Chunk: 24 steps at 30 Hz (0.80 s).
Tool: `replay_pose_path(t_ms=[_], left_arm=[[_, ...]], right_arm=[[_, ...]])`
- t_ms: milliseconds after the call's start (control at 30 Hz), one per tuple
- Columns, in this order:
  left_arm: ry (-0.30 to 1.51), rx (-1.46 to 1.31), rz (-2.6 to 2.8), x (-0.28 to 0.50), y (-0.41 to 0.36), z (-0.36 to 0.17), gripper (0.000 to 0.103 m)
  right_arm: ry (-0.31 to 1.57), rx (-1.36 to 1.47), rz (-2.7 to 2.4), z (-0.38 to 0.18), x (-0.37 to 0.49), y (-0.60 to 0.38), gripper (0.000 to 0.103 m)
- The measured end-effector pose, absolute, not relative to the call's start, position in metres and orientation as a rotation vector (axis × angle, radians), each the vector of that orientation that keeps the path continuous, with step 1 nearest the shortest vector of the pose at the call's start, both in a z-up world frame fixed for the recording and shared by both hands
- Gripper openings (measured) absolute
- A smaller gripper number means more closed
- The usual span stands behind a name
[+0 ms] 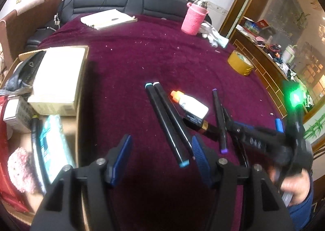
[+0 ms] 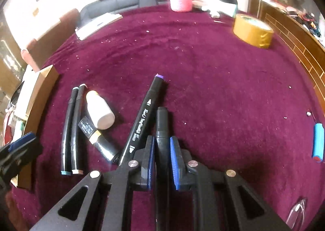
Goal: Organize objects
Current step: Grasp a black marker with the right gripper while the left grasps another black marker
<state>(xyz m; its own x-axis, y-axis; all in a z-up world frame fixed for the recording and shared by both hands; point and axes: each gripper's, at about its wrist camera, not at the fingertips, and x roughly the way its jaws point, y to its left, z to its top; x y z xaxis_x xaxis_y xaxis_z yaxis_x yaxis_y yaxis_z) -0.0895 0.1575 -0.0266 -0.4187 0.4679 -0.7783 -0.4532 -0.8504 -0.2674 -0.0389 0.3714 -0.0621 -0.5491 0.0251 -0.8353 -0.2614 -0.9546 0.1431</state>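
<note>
Maroon cloth covers the tabletop (image 2: 203,64), where the right tongs (image 2: 162,162) are clenched on a black marker (image 2: 161,127), beside a purple-capped marker (image 2: 146,113). The left tongs (image 1: 160,159) hover released and empty near two black markers (image 1: 168,121), a small white bottle (image 1: 193,105) and a black tube (image 1: 200,124) lying close together.

Plush maroon cloth (image 2: 203,68) covers the desk, glossy black plastic markers (image 2: 70,129) shine, brown tape roll (image 2: 252,30) looks smooth, pink bottle sleeve (image 1: 192,20) knitted
</note>
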Motion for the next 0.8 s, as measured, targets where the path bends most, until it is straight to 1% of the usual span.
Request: replay_pose_path(t_ms=[200, 233, 267, 300, 333, 400, 467, 533, 633, 700, 800], left_arm=[[-0.005, -1.353, 2.266, -0.112, 0.182, -0.043, 0.06], [0.008, -1.378, 2.273, -0.115, 0.186, -0.047, 0.058], [0.013, -1.399, 2.284, -0.118, 0.188, -0.051, 0.05], [0.017, -1.418, 2.289, -0.12, 0.19, -0.056, 0.038], [0.012, -1.422, 2.289, -0.121, 0.191, -0.059, 0.037], [0.03, -1.404, 2.331, -0.121, 0.192, -0.059, 0.028], [0.092, -1.375, 2.384, -0.12, 0.196, -0.061, 0.022], [0.133, -1.321, 2.417, -0.118, 0.199, -0.063, 0.022], [0.222, -1.277, 2.43, -0.111, 0.207, -0.065, 0.029], [0.283, -1.254, 2.445, -0.11, 0.212, -0.066, 0.032], [0.254, -1.226, 2.446, -0.112, 0.209, -0.065, 0.039]], right_arm=[[0.52, -1.419, 2.632, -0.063, -0.037, 0.387, 0.017], [0.535, -1.428, 2.633, -0.063, -0.038, 0.389, 0.017], [0.553, -1.432, 2.632, -0.063, -0.037, 0.39, 0.017], [0.57, -1.435, 2.63, -0.063, -0.036, 0.391, 0.017], [0.568, -1.438, 2.631, -0.063, -0.036, 0.39, 0.017], [0.526, -1.441, 2.632, -0.062, -0.036, 0.387, 0.017], [0.487, -1.437, 2.63, -0.063, -0.036, 0.383, 0.017], [0.409, -1.426, 2.632, -0.063, -0.036, 0.376, 0.017], [0.33, -1.41, 2.621, -0.063, -0.035, 0.37, 0.016], [0.346, -1.409, 2.622, -0.062, -0.034, 0.371, 0.016], [0.418, -1.38, 2.638, -0.057, -0.032, 0.379, 0.016]])
